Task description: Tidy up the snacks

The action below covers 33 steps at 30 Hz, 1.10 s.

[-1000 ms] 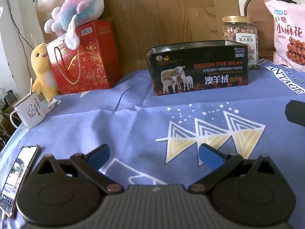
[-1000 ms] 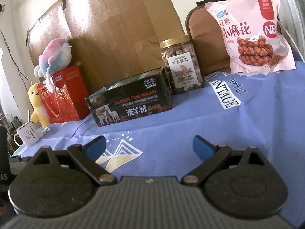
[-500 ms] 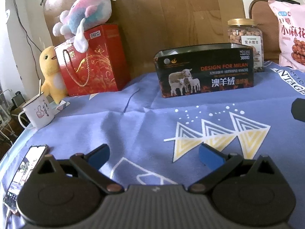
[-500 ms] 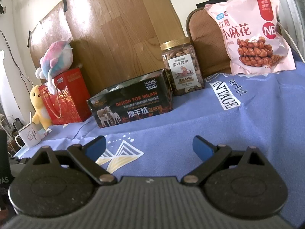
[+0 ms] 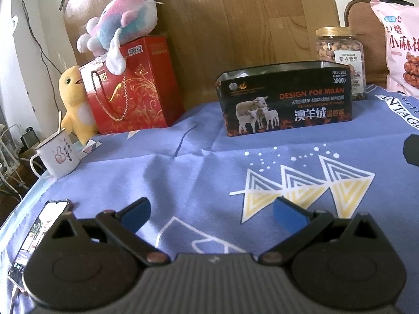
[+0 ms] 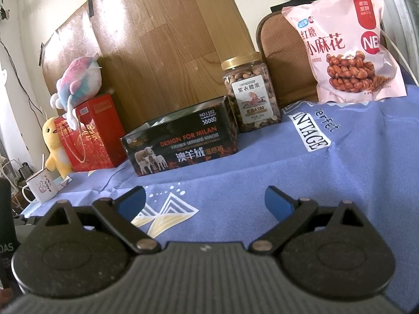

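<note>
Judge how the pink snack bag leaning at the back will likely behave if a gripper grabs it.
The pink snack bag looks puffy and soft, so it would probably crumple and sag. It stands only by leaning on the chair back, so a push may topple it. Its glossy film could slip between the fingers.

a red gift bag point(image 5: 133, 86) stands at the back of the blue tablecloth point(image 5: 199, 172), a pastel plush fish point(image 5: 120, 21) on top, a yellow plush chick point(image 5: 73, 99) beside it. a white mug point(image 5: 56, 157) and a phone point(image 5: 39, 233) sit nearer.
</note>
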Each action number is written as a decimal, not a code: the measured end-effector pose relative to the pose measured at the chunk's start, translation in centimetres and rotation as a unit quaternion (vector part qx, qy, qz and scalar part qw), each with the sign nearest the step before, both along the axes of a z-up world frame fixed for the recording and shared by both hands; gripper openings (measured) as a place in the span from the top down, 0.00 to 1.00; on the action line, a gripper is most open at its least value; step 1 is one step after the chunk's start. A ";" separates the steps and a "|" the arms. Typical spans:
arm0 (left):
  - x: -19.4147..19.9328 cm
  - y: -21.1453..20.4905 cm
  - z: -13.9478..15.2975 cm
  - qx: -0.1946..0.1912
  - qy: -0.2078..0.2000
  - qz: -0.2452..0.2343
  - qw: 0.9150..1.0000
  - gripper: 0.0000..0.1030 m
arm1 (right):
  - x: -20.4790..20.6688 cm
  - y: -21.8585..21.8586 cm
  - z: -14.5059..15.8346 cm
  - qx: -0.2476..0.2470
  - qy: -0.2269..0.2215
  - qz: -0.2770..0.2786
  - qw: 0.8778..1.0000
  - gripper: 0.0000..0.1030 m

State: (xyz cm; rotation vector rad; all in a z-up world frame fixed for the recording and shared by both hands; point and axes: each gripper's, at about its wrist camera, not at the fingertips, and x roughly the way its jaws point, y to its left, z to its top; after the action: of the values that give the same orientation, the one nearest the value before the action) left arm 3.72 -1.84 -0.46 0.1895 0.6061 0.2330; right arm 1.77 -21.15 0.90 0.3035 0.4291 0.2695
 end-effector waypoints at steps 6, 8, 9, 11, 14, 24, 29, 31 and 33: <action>0.0 0.0 0.0 0.003 -0.002 0.004 1.000 0.00 | -0.1 0.0 0.0 0.001 -0.002 -0.001 1.000 0.04; 0.0 0.0 0.0 0.003 -0.002 0.004 1.000 0.00 | -0.1 0.0 0.1 0.002 -0.003 0.000 1.000 0.04; 0.0 0.0 0.0 0.004 -0.002 0.004 1.000 0.00 | -0.1 0.0 0.1 0.003 -0.004 0.000 1.000 0.04; 0.0 0.0 0.0 0.005 -0.002 0.005 1.000 0.00 | -0.1 0.0 0.1 0.002 -0.004 0.000 1.000 0.04; 0.0 0.0 0.0 0.005 -0.002 0.007 1.000 0.00 | -0.1 0.0 0.1 0.003 -0.004 0.000 1.000 0.04; 0.0 0.0 0.0 0.009 -0.004 0.011 1.000 0.00 | -0.2 0.0 0.1 0.003 -0.005 -0.002 1.000 0.04; 0.0 0.1 0.0 0.008 -0.004 0.010 1.000 0.00 | -0.3 0.0 0.2 0.006 -0.007 -0.003 1.000 0.04; 0.0 0.0 0.0 0.009 -0.004 0.010 1.000 0.00 | -0.3 -0.1 0.2 0.006 -0.007 -0.003 1.000 0.04; -0.1 0.0 0.1 0.008 -0.004 0.010 1.000 0.00 | -0.2 -0.1 0.2 0.006 -0.008 -0.002 1.000 0.04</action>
State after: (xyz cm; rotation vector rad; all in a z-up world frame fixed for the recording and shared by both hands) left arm 3.66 -1.80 -0.41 0.1980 0.5982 0.2589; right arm 1.55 -21.20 1.07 0.3146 0.4108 0.2703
